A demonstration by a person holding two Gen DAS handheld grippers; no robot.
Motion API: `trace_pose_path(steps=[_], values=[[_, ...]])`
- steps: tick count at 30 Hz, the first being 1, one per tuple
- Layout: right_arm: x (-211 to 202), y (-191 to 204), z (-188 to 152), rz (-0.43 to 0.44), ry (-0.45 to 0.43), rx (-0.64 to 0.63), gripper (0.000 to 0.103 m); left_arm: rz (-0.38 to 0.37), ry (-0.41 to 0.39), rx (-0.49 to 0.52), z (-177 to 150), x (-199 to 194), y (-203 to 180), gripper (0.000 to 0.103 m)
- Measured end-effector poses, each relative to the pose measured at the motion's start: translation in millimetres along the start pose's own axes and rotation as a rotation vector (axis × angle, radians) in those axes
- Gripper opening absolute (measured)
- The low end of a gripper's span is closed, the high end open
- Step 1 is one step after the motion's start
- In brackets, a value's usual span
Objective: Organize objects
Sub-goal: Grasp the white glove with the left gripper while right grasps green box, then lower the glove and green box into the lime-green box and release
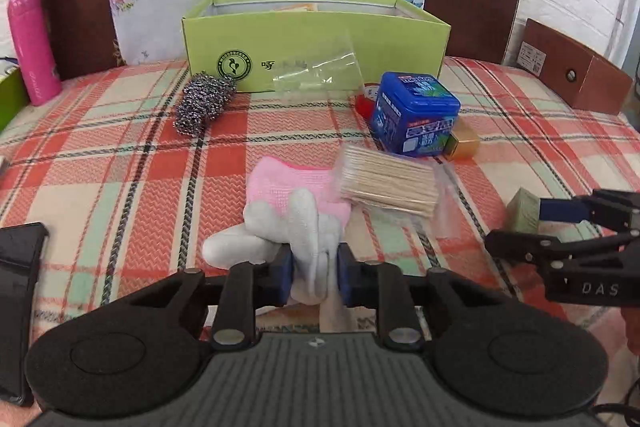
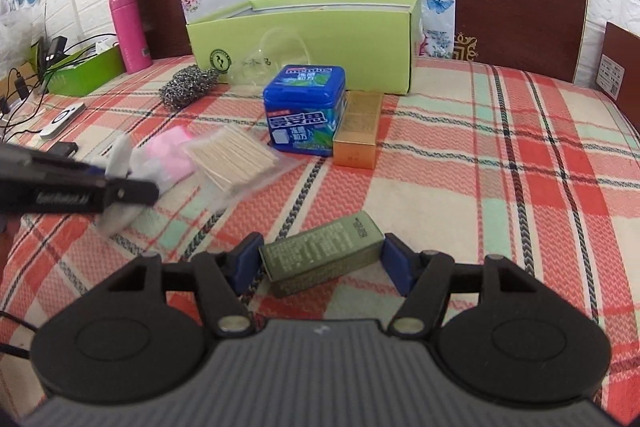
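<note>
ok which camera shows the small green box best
The right wrist view: the small green box lies whole on the plaid cloth between the open fingers of the right tool. The left wrist view catches only one end of it, at its right edge.
</note>
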State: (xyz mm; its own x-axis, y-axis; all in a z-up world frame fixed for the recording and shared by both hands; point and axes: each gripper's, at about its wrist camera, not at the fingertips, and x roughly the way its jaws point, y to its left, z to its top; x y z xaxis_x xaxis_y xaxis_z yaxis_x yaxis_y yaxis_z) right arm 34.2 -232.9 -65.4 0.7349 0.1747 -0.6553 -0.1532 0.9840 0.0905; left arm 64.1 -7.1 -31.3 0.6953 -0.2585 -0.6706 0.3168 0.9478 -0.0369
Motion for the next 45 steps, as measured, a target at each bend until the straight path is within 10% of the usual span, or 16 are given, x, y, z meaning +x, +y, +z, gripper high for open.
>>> trace_pose_path(steps=[3,15,23,26,30,45], values=[[-1,4,-2,-0.009,0.004,-0.013,0.073,0.047,-0.029,-0.009,2,-2,3,0.073],[-3,9,-3,-0.003,0.007,0.029,0.079,0.051,-0.024,-0.056,19,16,18,0.074],[3,10,-1,-0.031,-0.001,0.033,0.044,0.001,-0.001,-0.023,13,22,11,0.066],[2,9,-1,-0.04,-0.002,0.035,0.023,0.001,0.004,-0.012,13,22,10,0.042],[0,10,1,-0.022,-0.004,0.026,0.022,0.006,0.017,-0.044,17,17,14,0.015],[-18,6,73,0.03,-0.223,0.014,0.022,-0.071,-0.268,-0.099,101,-29,20,0.012]])
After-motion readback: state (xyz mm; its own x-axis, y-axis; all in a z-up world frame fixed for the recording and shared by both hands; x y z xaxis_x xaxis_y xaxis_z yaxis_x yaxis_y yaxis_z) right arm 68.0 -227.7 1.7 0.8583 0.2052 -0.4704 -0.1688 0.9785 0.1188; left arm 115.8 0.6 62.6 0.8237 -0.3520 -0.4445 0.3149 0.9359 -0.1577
